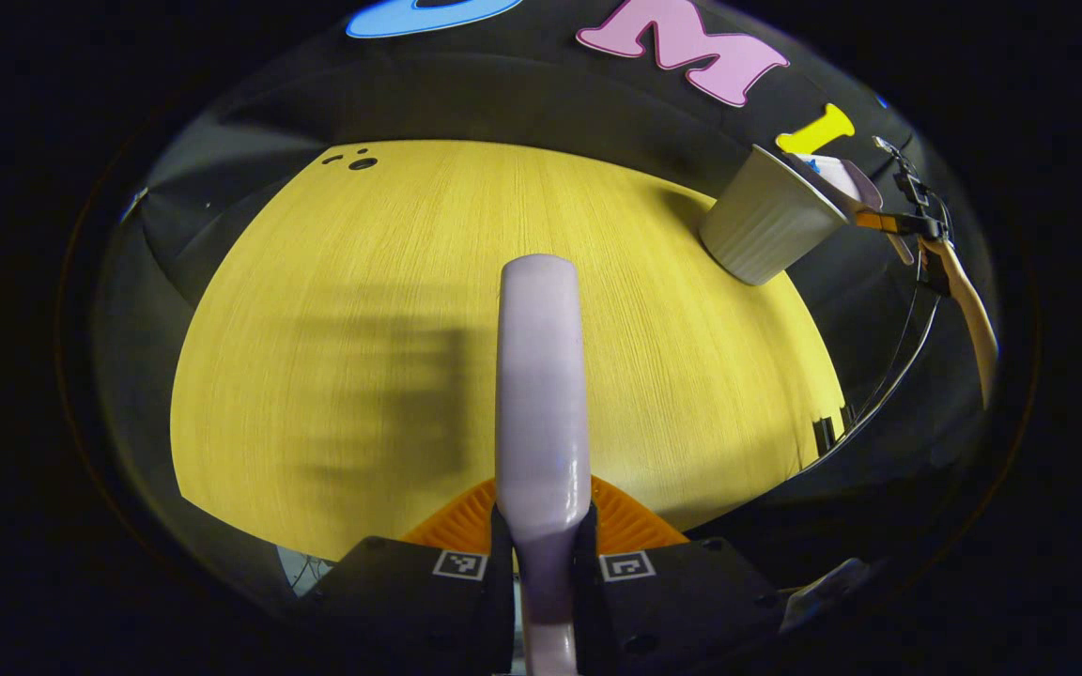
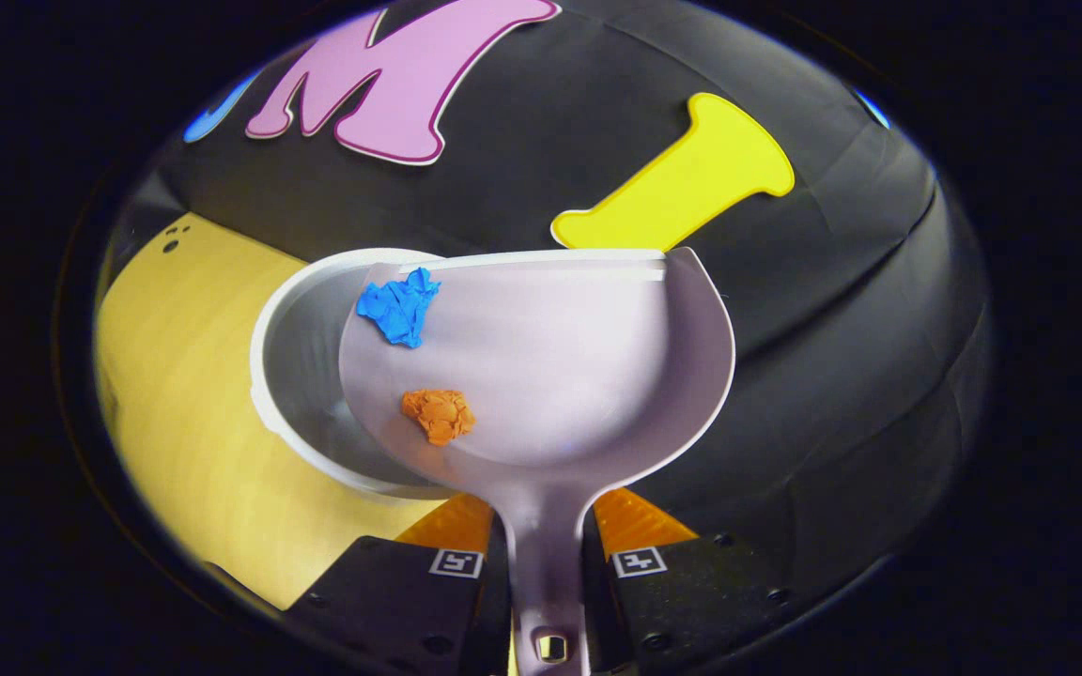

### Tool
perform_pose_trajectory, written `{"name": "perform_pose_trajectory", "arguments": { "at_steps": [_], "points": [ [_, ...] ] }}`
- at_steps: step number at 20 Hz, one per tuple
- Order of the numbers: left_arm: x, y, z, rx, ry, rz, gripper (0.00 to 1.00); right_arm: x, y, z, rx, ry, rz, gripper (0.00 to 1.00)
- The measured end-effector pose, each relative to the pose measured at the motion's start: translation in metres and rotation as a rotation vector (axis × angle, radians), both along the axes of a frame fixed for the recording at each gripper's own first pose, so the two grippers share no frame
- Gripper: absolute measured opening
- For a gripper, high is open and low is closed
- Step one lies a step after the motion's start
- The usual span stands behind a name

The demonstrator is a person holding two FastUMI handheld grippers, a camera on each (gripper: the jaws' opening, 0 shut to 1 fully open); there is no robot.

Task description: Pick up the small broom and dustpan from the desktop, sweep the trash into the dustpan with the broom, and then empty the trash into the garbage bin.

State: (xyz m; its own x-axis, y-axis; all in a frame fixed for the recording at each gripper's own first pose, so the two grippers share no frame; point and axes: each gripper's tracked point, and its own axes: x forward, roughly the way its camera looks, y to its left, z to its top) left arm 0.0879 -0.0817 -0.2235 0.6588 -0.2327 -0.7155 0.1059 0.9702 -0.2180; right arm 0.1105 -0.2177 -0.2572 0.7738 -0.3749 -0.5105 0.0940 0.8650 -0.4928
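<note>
While the dustpan (image 2: 541, 376) tips over the bin (image 2: 301, 376) — blue scrap (image 2: 398, 308) visible inside.

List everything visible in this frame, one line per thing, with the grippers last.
broom handle: one, pale lilac, clamped between the left gripper's fingers, pointing forward over the table.
dustpan: one, pale lilac, held by its handle over the bin's rim.
paper scraps: two in the dustpan, blue near its front lip, orange lower.
garbage bin: one, white, ribbed, at the table's far right.
table: one, yellow wood-grain.
left gripper: black with orange fingers, shut on the broom handle.
right gripper: same make, shut on the dustpan.
</note>
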Motion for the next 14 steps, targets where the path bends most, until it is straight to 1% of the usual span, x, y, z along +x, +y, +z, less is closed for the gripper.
{"name": "perform_pose_trajectory", "arguments": {
  "at_steps": [2, 3, 4, 5, 6, 7, 9, 12, 13, 14],
  "points": [
    [0.0, 0.002, 0.0, -0.007, 0.005, 0.012, 0.31, 0.007, -0.002, 0.0, -0.068, -0.028, 0.026, 0.35],
    [0.001, 0.003, 0.0, -0.01, 0.007, 0.017, 0.29, 0.008, -0.006, -0.001, -0.097, -0.039, 0.033, 0.35],
    [0.0, 0.004, -0.001, -0.012, 0.008, 0.022, 0.3, 0.008, -0.008, 0.001, -0.132, -0.044, 0.032, 0.3],
    [0.001, 0.005, -0.001, -0.013, 0.01, 0.025, 0.31, 0.008, -0.007, 0.004, -0.174, -0.044, 0.032, 0.35],
    [0.0, 0.005, -0.001, -0.012, 0.011, 0.028, 0.29, 0.008, -0.009, 0.005, -0.221, -0.043, 0.035, 0.35],
    [0.0, 0.006, -0.001, -0.01, 0.013, 0.03, 0.3, 0.008, -0.01, 0.007, -0.263, -0.043, 0.039, 0.35],
    [-0.001, 0.006, -0.002, -0.011, 0.014, 0.033, 0.29, 0.01, -0.011, 0.003, -0.32, -0.03, 0.057, 0.35],
    [-0.005, 0.004, -0.005, -0.015, 0.024, 0.041, 0.28, 0.011, -0.017, 0.022, -0.468, -0.025, 0.104, 0.35],
    [-0.007, 0.003, -0.006, -0.019, 0.027, 0.042, 0.29, 0.012, -0.02, 0.028, -0.522, -0.021, 0.122, 0.3],
    [-0.008, 0.002, -0.006, -0.02, 0.028, 0.043, 0.29, 0.012, -0.023, 0.033, -0.568, -0.022, 0.14, 0.35]
  ]
}}
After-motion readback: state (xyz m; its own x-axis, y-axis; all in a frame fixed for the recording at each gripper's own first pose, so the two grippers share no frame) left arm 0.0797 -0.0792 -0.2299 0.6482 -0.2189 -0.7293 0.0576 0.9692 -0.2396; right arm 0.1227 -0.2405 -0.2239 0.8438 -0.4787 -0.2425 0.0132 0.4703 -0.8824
